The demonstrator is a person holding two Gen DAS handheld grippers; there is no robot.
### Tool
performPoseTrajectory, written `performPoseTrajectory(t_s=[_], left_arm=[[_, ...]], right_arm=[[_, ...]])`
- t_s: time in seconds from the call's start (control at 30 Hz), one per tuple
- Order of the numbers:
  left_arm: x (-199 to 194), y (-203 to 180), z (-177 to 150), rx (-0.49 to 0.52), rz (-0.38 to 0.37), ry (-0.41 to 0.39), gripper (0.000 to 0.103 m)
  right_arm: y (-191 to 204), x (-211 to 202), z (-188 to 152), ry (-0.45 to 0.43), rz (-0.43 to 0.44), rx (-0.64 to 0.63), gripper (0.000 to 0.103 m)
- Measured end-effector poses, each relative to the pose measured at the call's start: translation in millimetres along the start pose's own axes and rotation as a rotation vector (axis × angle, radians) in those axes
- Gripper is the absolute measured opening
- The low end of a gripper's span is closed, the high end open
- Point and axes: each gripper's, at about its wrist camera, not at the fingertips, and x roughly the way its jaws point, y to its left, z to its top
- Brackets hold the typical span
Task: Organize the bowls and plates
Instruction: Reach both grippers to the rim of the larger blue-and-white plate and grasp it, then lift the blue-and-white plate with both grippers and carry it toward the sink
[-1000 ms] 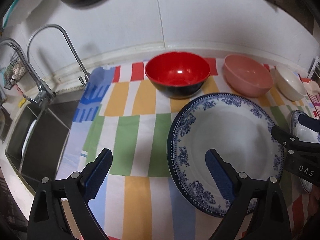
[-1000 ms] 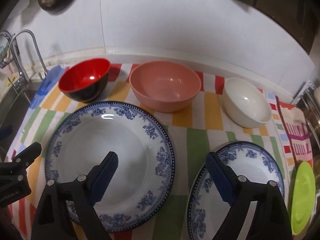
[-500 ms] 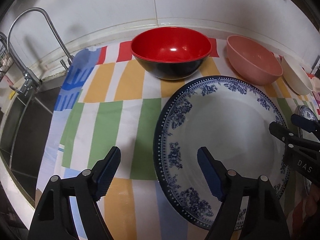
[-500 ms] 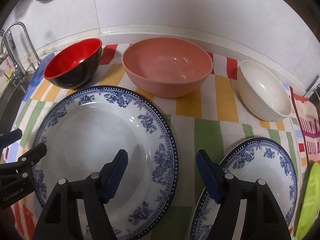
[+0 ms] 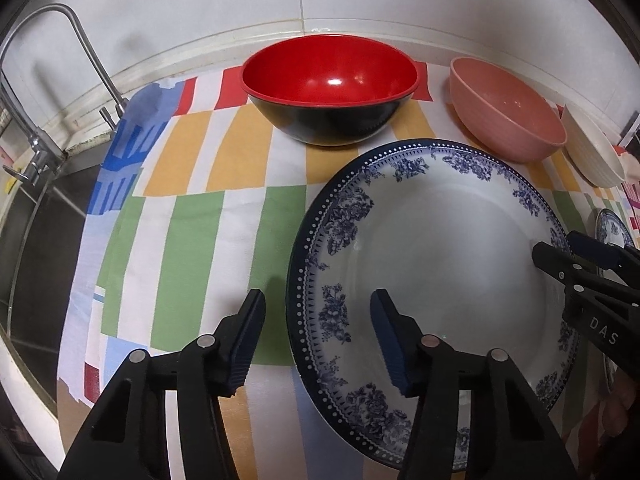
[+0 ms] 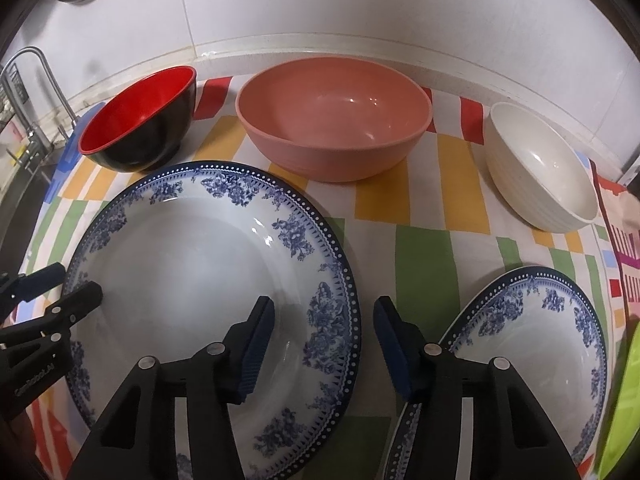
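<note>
Both grippers tilted down, closing astride big plate (image 5: 448, 248) rims; untouched.

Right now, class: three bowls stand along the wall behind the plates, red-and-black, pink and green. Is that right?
Not quite. The third bowl is white, not green, as the right wrist view shows. The red-and-black bowl and pink bowl stand as stated, behind the plates.

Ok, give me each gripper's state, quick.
Left gripper: open, fingers closing astride the large plate rim, not gripping yet.
Right gripper: open, likewise closing astride its opposite rim.
</note>
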Motion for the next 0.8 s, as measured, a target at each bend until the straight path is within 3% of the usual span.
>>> performPoseTrajectory(t_s=[0.2,0.33,0.8], left_arm=[[0,1,-2,-0.002,-0.018,-0.003,0.037],[1,-1,-2,-0.005,-0.017,-0.007,0.037],[-3,1,-3,-0.034,-0.004,-0.018,0.035]], right_arm=[[1,1,0,-0.006,0.011,-0.004,0.045],[2,1,-1,-0.014,0.006,-0.004,0.039],[10,-12,-6,-0.024,-0.002,-0.017,0.036]])
